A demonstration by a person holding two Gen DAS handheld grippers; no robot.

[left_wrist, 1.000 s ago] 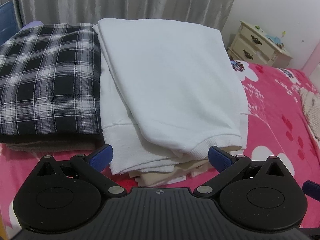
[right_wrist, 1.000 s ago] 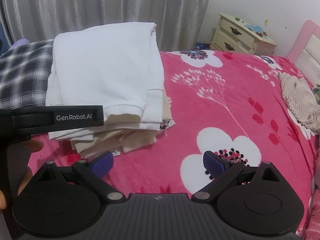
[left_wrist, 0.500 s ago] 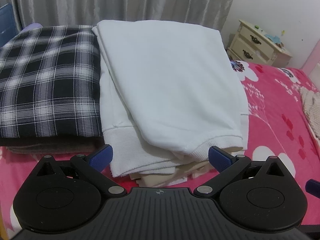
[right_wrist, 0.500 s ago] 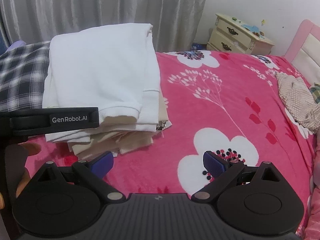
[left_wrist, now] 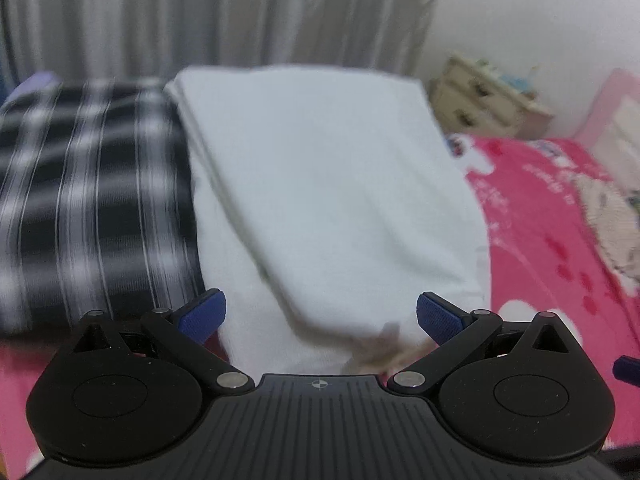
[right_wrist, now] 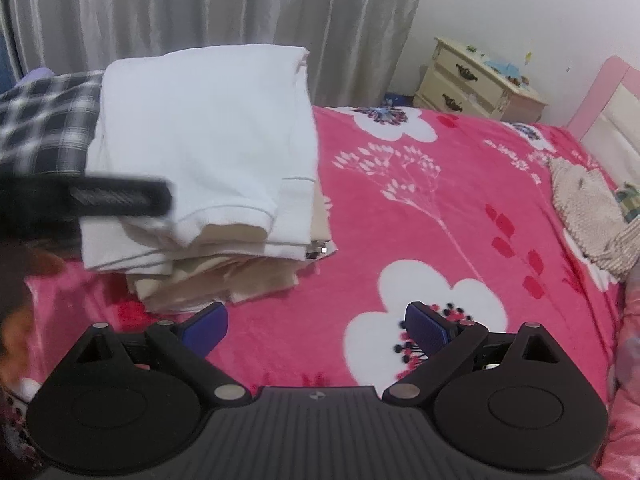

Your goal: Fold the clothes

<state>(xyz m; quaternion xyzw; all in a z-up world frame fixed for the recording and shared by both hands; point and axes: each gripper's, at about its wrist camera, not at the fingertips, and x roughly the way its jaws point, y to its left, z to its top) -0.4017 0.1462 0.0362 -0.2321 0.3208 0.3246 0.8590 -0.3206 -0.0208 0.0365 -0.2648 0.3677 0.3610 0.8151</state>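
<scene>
A folded white garment [left_wrist: 320, 184] [right_wrist: 204, 140] tops a pile with beige folded clothes [right_wrist: 224, 276] beneath, on the pink flowered bed. Left of it lies a folded black-and-white plaid garment [left_wrist: 80, 200] [right_wrist: 44, 132]. My left gripper [left_wrist: 320, 316] stands open just in front of the white pile's near edge, holding nothing; this view is blurred. My right gripper [right_wrist: 316, 324] is open over the bare bedspread [right_wrist: 420, 208], right of the pile. The left gripper's body [right_wrist: 100, 200] shows as a dark blurred bar against the pile. An unfolded knitted beige garment [right_wrist: 588, 216] lies at the bed's right side.
Grey curtains [right_wrist: 200, 8] hang behind the bed. A cream nightstand [right_wrist: 472, 80] stands at the back right by the white wall. A pink headboard [right_wrist: 604, 112] rises at the far right. A person's hand [right_wrist: 20, 280] shows at the left edge.
The left gripper has risen and swung quickly, blurring its view; the pile now sits lower and closer between its fingers. The right gripper has shifted slightly. Both stay open.
</scene>
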